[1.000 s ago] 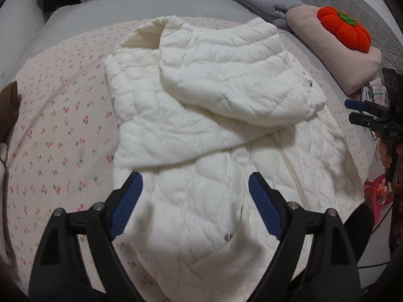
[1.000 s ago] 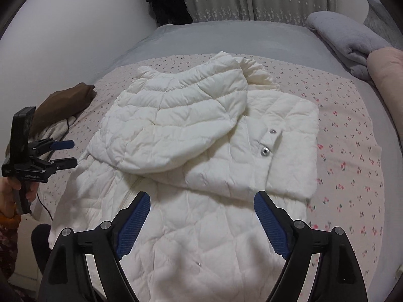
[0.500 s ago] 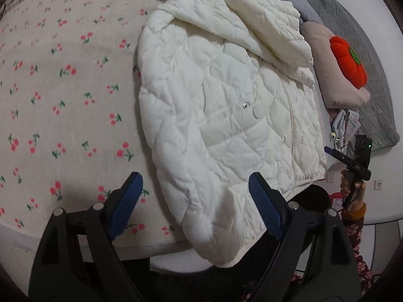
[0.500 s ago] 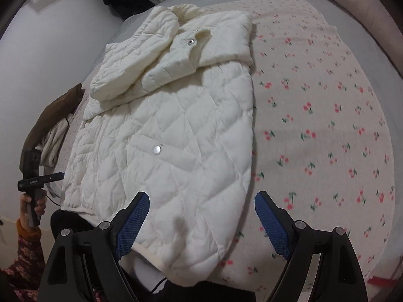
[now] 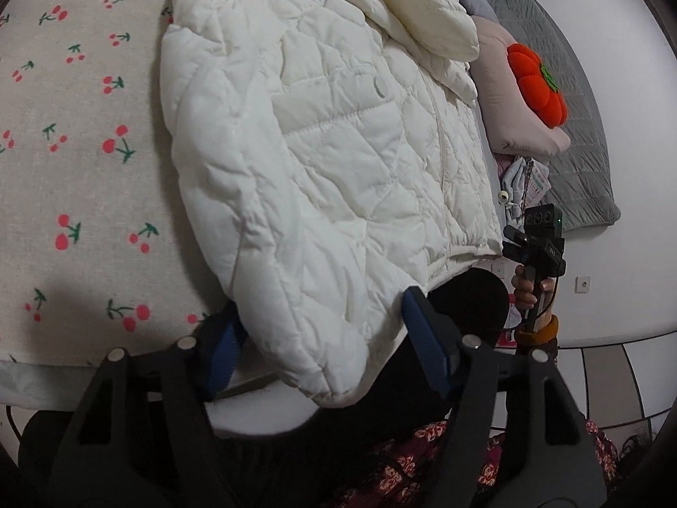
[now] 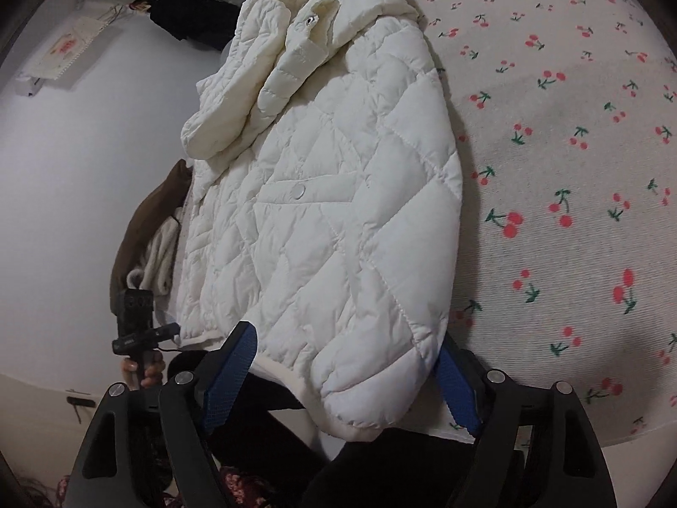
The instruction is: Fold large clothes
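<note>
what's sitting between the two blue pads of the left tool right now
The bottom corner of the white quilted jacket, overhanging the bed edge, in the left wrist view; the left tool has just been closing around it.

No text, label or number is clear enough to read.

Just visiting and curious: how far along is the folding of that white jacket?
Done: sleeves lie folded across the jacket. In hand: left tongs and right tongs have just been closing, a hem corner between each. Left: probably folding the hem upward.
</note>
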{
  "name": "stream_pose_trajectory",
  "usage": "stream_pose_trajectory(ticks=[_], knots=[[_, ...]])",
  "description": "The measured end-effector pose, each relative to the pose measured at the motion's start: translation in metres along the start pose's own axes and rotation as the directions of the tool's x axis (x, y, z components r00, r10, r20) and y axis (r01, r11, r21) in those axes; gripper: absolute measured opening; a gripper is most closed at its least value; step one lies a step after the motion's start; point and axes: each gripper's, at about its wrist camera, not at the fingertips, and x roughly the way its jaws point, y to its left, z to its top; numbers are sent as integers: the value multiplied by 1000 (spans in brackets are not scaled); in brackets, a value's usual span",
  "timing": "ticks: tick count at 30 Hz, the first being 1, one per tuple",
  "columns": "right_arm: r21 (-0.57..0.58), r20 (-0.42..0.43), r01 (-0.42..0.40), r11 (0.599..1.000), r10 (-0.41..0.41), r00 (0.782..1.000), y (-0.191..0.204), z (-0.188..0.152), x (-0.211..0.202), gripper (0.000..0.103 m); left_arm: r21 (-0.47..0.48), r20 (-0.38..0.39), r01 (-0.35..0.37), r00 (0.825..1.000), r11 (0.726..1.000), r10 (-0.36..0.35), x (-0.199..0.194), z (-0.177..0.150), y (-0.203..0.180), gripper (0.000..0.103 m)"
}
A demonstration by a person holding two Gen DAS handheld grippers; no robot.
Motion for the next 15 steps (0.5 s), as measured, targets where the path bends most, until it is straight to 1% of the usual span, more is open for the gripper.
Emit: stream_pose_trajectory(ticks=[1,2,3,4,5,6,7,10,11,13,15], knots=[[-3,-8,-5,1000,5,1000,1,0,3,70,1,-1,9,1000,1000,-9,1,-1,0,63],[-7,-21,-7,1000,7,1000,3,-1,6,67,1,-1,17,1000,1000,-17,3,-2,-1,61],[-11,-35,-4,1000,3,999,4,-2,9,56,0,-1,23,1000,1000,-23,5,-3,0,57],[-17,-48,2,1000,-3,999,5,-2,12,41,0,1,26,1000,1000,-26,4,-4,1,50],[-30,-59,9,1000,-11,998,8,-3,15,34,3,3,27,1000,1000,-27,5,-5,1,45],[-48,-56,19,999,-22,998,11,-3,16,29,5,5,28,1000,1000,-28,6,-3,-2,32],[-72,-46,25,997,-28,999,16,-4,15,24,10,12,36,999,999,-36,5,-3,-3,24],[-128,-6,-2,992,1,1000,27,-4,6,19,43,54,76,995,996,-78,-5,-3,-7,18],[-148,8,-15,989,16,1000,33,-3,1,19,57,77,104,991,993,-108,-12,-2,-11,17],[-192,38,-38,981,46,998,44,-1,-7,17,86,118,153,980,984,-163,-24,1,-17,16],[-232,64,-60,971,76,995,57,3,-18,17,119,165,201,962,972,-218,-38,5,-24,16]])
